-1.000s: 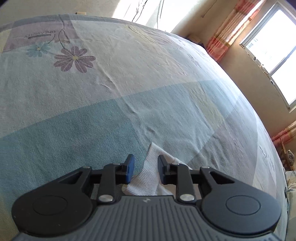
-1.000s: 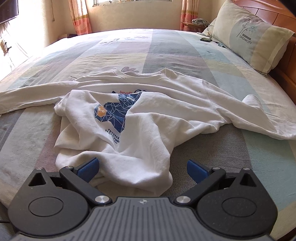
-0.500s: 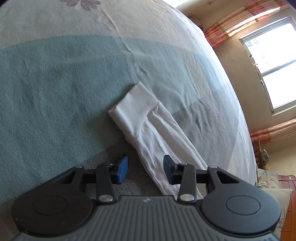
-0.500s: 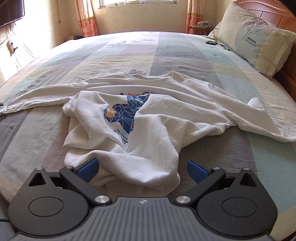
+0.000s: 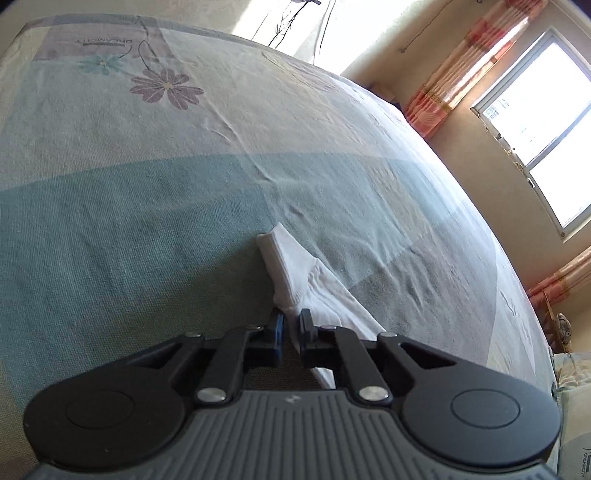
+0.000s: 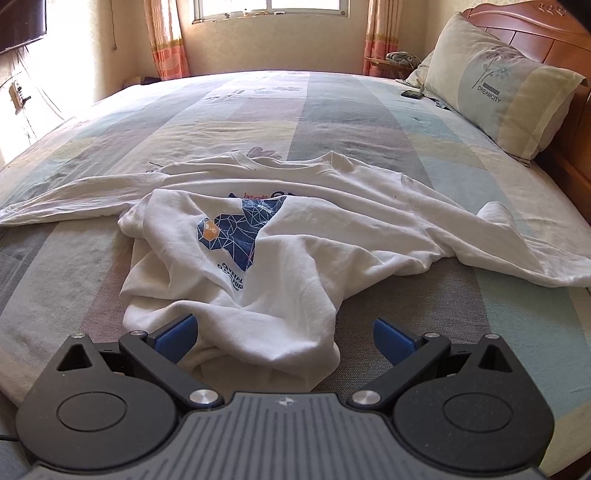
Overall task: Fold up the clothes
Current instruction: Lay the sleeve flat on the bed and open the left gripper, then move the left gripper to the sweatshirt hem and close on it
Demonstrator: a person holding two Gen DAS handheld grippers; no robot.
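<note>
On the bed's patchwork sheet [image 6: 332,107] lies a white long-sleeved shirt [image 6: 332,206], its body crumpled so that the blue geometric print [image 6: 240,229] shows between folds, its neckline toward the window [image 6: 269,5]. One sleeve runs out flat to the left in my right wrist view; the other trails off to the right edge. My right gripper [image 6: 284,332] hangs over the shirt's near hem with its blue pads spread wide, gripping nothing; the bunched hem sits between them without touching either pad. My left gripper [image 5: 290,325] is clenched on the sleeve [image 5: 295,277] just behind its ribbed cuff [image 5: 280,254], the white fabric pinched between the two pads, the cuff lying ahead on the teal patch of sheet. Beyond it the sheet shows a purple flower print [image 5: 166,88]. A pillow [image 6: 498,85] marked DREAMCITY leans against the wooden headboard [image 6: 524,26] at the right, and orange-striped curtains [image 6: 166,40] flank the window.
</note>
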